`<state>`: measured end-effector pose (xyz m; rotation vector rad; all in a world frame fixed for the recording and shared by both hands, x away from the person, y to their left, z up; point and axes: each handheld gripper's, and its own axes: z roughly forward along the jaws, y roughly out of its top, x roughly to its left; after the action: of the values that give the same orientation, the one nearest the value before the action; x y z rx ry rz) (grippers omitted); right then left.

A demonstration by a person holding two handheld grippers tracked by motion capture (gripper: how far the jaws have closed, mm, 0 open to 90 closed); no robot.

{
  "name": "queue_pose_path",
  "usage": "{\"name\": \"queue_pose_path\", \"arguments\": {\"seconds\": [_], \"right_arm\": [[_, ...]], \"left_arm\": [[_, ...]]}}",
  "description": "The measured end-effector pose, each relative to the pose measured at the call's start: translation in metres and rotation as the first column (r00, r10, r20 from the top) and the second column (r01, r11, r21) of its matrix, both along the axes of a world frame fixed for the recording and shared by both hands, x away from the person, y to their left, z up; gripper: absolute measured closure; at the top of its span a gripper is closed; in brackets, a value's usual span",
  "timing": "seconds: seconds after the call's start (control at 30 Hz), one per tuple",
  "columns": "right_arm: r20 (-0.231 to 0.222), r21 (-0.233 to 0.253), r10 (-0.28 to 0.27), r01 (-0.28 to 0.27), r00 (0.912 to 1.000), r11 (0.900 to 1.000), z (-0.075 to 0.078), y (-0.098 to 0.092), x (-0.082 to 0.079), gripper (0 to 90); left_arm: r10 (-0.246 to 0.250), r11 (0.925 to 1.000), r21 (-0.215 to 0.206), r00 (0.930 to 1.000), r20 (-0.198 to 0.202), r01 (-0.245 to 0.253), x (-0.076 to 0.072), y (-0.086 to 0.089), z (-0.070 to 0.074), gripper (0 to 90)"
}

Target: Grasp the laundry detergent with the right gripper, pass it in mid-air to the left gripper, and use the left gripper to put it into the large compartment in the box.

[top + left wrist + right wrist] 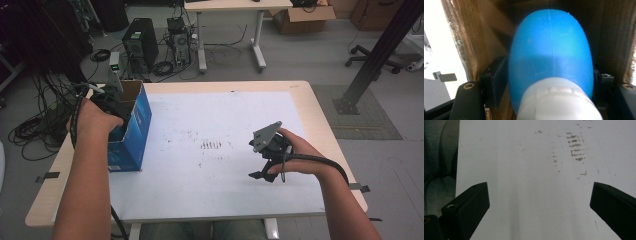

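An open blue cardboard box stands at the table's left edge. My left gripper reaches down into its top. In the left gripper view a smooth blue rounded object with a white end sits between the jaws of the left gripper, which are shut on its sides; the box's brown inner walls surround it. My right gripper hovers low over the white sheet at the right. The right gripper is open, its jaws wide apart with nothing between them.
Dark smudge marks lie at the middle of the sheet, also ahead of the right gripper as smudge marks. Beyond the table stand a computer tower, tangled cables, another desk and a black slanted post.
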<state>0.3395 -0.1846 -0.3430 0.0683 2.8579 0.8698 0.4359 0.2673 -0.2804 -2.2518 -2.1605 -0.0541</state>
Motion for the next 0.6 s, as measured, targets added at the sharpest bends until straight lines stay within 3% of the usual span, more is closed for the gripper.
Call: {"name": "queue_pose_path", "arguments": {"seconds": [0.3, 0.6], "right_arm": [[0.004, 0.004, 0.0, 0.0, 1.0, 1.0, 0.001, 0.0, -0.001, 2.6], [0.011, 0.002, 0.005, -0.005, 0.9999, 1.0, 0.004, 0.001, -0.003, 2.7]], "left_arm": [[0.002, 1.0, -0.001, 1.0, 0.005, -0.002, -0.001, -0.002, 0.009, 28.2], [0.015, 0.9997, 0.019, 0.9998, 0.01, -0.015, -0.004, -0.002, 0.021, 20.1]]}}
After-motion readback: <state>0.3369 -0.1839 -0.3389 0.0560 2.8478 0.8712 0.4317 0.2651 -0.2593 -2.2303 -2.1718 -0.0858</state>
